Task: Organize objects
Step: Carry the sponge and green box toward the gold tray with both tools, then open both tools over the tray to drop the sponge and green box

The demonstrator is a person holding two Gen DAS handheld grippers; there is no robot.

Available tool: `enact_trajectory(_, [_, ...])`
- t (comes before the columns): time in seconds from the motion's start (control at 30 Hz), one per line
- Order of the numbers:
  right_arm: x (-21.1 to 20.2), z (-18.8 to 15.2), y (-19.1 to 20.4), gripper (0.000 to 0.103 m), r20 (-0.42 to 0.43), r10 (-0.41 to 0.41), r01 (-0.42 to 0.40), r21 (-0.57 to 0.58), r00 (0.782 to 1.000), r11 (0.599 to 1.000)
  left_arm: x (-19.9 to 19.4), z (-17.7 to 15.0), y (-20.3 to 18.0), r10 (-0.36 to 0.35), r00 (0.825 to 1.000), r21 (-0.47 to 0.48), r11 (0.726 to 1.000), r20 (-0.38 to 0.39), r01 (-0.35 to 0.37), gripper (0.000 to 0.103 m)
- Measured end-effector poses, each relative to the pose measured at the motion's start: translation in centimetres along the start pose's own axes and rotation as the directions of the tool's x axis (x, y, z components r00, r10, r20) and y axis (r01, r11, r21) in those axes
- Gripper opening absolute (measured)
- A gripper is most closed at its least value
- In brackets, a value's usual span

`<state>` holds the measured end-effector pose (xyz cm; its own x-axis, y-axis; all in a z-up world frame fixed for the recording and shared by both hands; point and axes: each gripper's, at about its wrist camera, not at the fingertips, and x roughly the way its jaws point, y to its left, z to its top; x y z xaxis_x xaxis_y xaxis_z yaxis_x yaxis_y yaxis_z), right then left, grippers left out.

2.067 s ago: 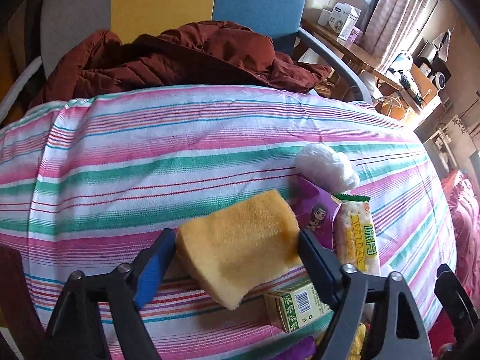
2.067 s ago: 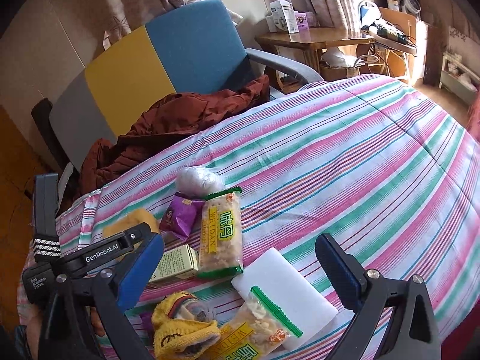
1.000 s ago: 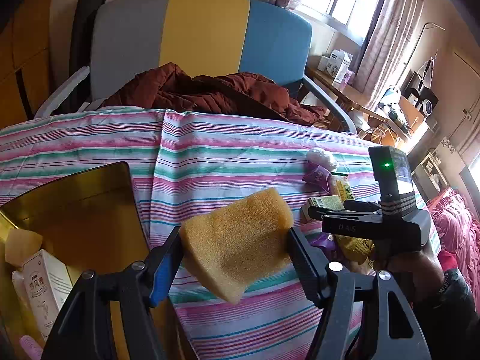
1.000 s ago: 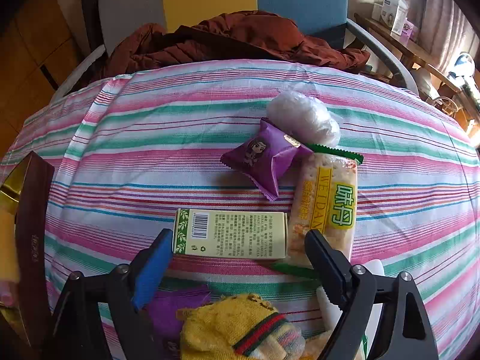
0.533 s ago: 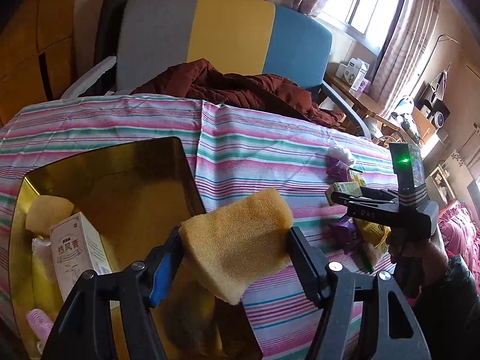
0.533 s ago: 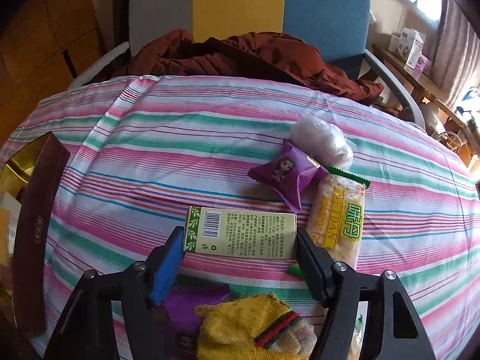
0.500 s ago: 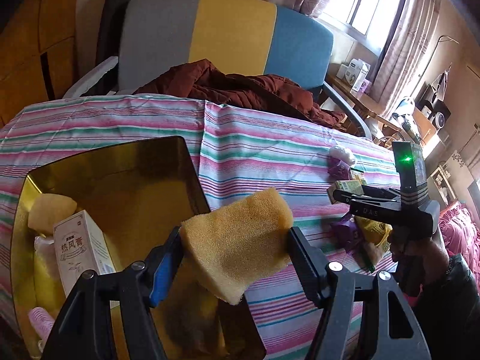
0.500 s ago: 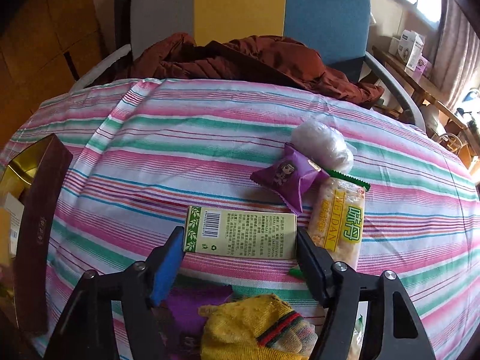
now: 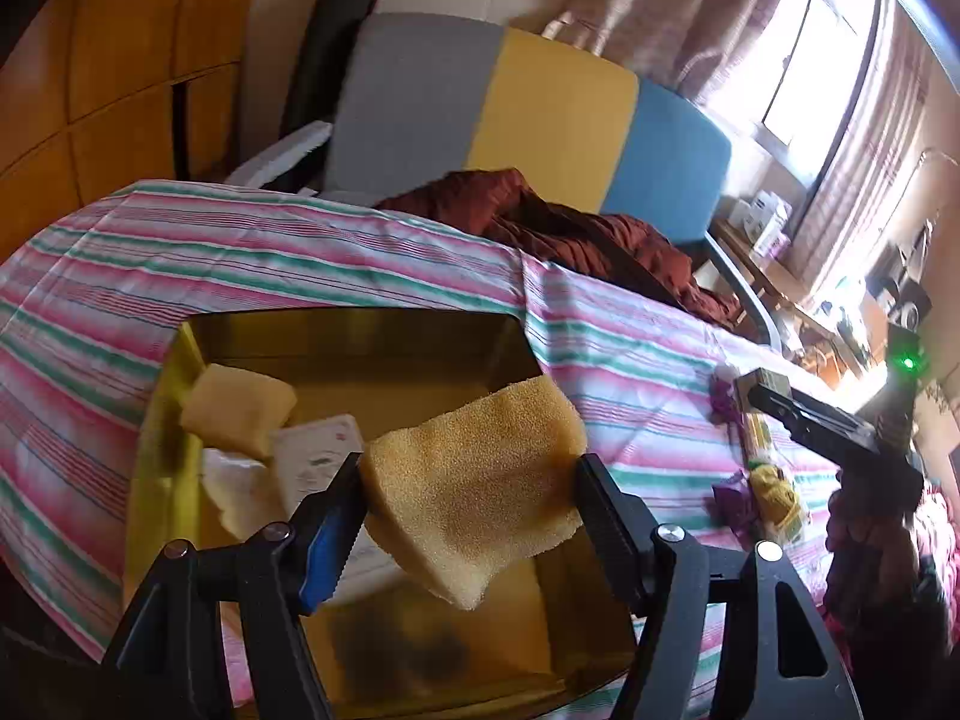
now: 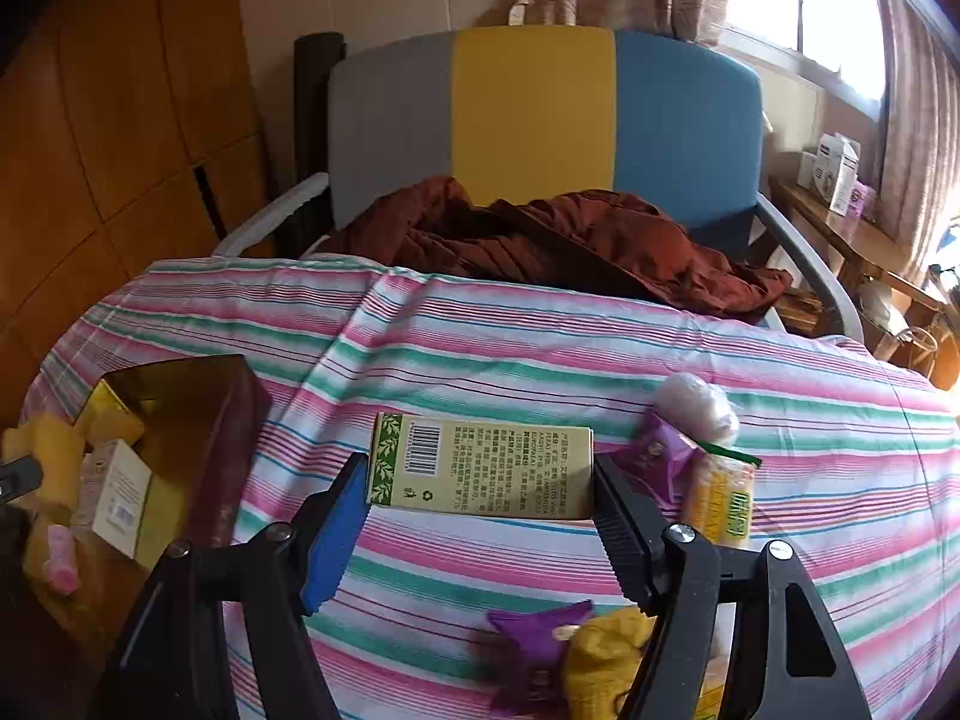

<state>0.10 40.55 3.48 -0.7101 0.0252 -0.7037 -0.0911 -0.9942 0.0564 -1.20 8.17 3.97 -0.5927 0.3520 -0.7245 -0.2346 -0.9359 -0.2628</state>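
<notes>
Clamping a yellow sponge [image 9: 474, 480] between its jaws, the left gripper [image 9: 468, 498] holds it at lower centre of the left wrist view, above the open gold box [image 9: 360, 330] — inside, toward the left, lie a second sponge [image 9: 237, 417] and a white carton [image 9: 318, 456]. The right gripper [image 10: 480, 510] grips a green-and-cream carton [image 10: 480, 471] at centre of its own view, lifted off the striped cloth [image 10: 480, 348]. To its right sit a purple packet [image 10: 654, 462], a white bundle [image 10: 696, 408] and a yellow snack bag [image 10: 723, 501].
</notes>
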Motion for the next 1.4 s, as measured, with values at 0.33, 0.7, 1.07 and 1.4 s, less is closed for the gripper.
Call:
enact_trajectory(0.33, [-1.2,0.0,10.7,0.072,0.002,0.172,-0.171,-0.077,0.985,0.982,-2.7,-0.9,6.1,0.080,0.996,-0.091,0.993,0.036,-0.076,0.070])
enact_trajectory(0.7, [1.0,-0.5,17.1,0.072,-0.083,0.247,-0.254,-0.096,0.966,0.962,-3.1,-1.8,11.2,0.097,0.995,-0.205,0.975,0.025,-0.089,0.070])
enact_trajectory(1.07, [3.0,-1.1,20.6,0.072,-0.135,0.228,-0.248,-0.155,0.964,0.956,0.0,3.1,11.1,0.064,0.998,-0.164,0.985,0.029,-0.059,0.074])
enact_trajectory(1.4, [3.6,-2.3,20.7,0.072,-0.167,0.192,-0.221,-0.181,0.967,0.958,2.7,5.7,9.9,0.057,0.998,-0.140,0.989,0.022,-0.053,0.090])
